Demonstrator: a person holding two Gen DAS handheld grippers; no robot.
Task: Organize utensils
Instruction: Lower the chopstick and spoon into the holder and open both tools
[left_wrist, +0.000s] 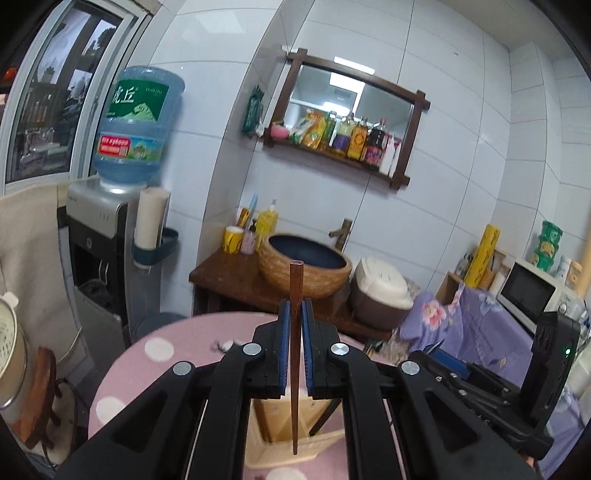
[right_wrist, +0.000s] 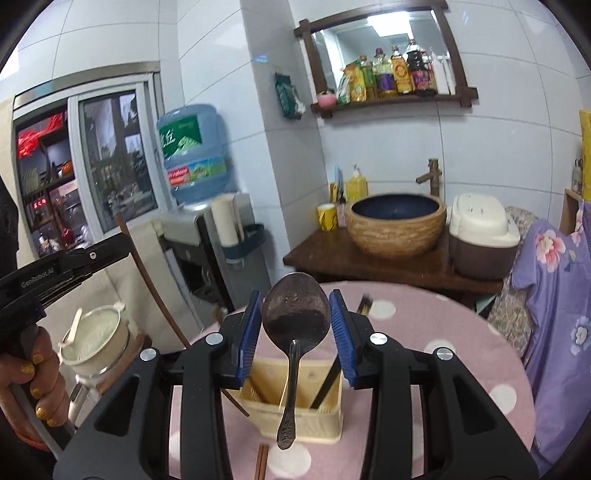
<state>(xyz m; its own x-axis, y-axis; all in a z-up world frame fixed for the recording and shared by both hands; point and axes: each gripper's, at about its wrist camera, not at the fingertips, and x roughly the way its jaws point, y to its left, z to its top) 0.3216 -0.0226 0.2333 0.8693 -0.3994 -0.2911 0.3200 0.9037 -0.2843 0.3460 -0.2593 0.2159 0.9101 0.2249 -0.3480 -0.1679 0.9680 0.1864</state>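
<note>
Pink tablecloth (right_wrist: 461, 332) with white dots — cream utensil holder (right_wrist: 295, 417), brown chopstick (left_wrist: 295, 332), blue-padded claw (left_wrist: 294, 314).

Behind your round table with its pink polka-dot cloth (right_wrist: 443, 314): water dispenser (left_wrist: 99, 236) carrying a blue jug (left_wrist: 138, 125), woven-look basin (right_wrist: 397, 225) on a dark wood stand, rice cooker (right_wrist: 480, 236) beside it, microwave (left_wrist: 532, 291), bottles on the framed wall shelf (left_wrist: 347, 136).

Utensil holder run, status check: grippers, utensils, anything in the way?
Left gripper shut on brown chopstick. Right gripper shut on metal spoon, bowl up. Both above cream utensil holder. Nothing blocking.
</note>
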